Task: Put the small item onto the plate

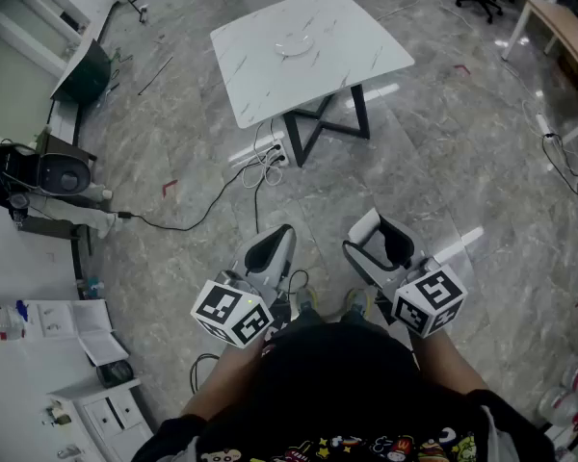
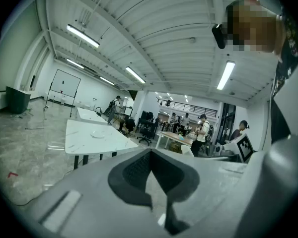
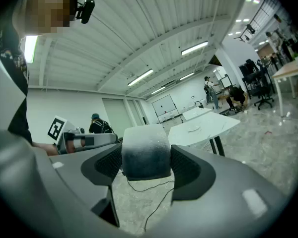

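White small item (image 3: 145,150), sides hidden, clamped between right gripper (image 3: 146,175) fingers (image 3: 189,170); left gripper (image 2: 150,170) fingers (image 2: 133,173) together.

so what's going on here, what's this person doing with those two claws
A person stands some way back from a white table, holding a claw in each hand. The right claw is clamped on a small whitish item. The left claw is shut and empty. The plate sits on the table, and the item has not yet been brought to it.

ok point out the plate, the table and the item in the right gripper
plate (image 1: 295,44), head view, its centre
table (image 1: 260,80), head view, bare top on the near side
small item (image 3: 145,152), right gripper view, its front face
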Motion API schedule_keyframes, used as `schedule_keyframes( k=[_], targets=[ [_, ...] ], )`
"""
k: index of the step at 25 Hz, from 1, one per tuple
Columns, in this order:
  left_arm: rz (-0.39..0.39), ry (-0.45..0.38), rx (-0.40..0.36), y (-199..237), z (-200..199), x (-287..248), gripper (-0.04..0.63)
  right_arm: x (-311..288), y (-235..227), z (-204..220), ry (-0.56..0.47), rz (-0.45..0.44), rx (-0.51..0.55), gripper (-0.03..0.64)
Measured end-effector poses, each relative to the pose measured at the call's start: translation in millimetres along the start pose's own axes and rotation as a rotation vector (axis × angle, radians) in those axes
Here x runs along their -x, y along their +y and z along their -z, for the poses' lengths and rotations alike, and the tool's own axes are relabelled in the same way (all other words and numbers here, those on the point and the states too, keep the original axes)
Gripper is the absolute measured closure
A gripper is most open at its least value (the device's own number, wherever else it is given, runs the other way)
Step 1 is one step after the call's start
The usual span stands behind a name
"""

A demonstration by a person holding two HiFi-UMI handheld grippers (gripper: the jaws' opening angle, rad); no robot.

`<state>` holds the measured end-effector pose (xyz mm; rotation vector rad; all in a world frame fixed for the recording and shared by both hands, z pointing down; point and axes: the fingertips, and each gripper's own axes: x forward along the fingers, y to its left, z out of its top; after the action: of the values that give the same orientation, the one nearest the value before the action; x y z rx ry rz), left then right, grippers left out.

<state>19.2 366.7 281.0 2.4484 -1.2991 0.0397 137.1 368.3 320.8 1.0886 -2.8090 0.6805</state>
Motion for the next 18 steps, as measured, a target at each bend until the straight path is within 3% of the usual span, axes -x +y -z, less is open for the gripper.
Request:
schedule_keyframes(
  k=[5, 13, 18],
  targets=[
    [-0.021, -0.075, -0.062, 18.3, -9.7, 41.2, 0.594, -3.9, 34.4, -5.9, -0.035, 0.023, 0.117, 0.284],
    [-0.017, -0.099, 0.002, 63.3, 4.5, 106.5, 0.595, -35.6, 94.6, 14.2, -0.010, 0.061, 0.089, 0.284],
    [0.008, -0.075, 0.038, 79.5, 24.7, 112.4, 0.595, -50.0, 98.5, 22.0, 0.000, 0.102, 0.094, 0.284]
  ],
)
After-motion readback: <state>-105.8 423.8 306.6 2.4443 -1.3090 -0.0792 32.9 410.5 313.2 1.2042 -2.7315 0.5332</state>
